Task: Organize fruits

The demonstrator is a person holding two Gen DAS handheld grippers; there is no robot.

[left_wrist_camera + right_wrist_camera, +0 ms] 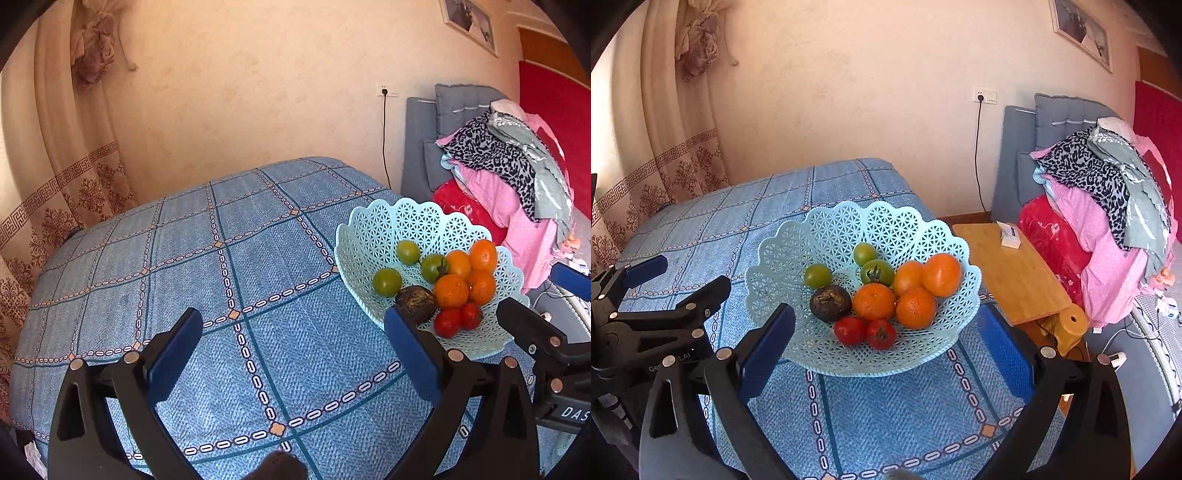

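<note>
Fruit all sits inside the pale blue lattice basket (827,236) on the table (886,413), which wears a blue checked cloth. Grouping by colour, right wrist view: four oranges (874,301) at 3 o'clock of the basket centre, three green tomatoes (817,275) from 10 to 12 o'clock, two red tomatoes (849,331) at 6 o'clock, one dark wrinkled fruit (830,302) at 8 o'clock, touching the nearest orange.

No loose fruit shows on the cloth. Judgement: task looks at or near its end; nothing obvious is left to collect.

Right gripper (886,332) hangs in front of the basket, fingers wide apart, holding nothing. Left gripper (293,332) is at 9 o'clock of the basket over bare cloth, fingers likewise spread and empty.

Hard to make out: the dark fruit's identity. In the left wrist view, the left gripper's right finger covers the basket's near rim. The table's near edge is cut off in both views. A dark blur at the lower frame edge is unidentified.
</note>
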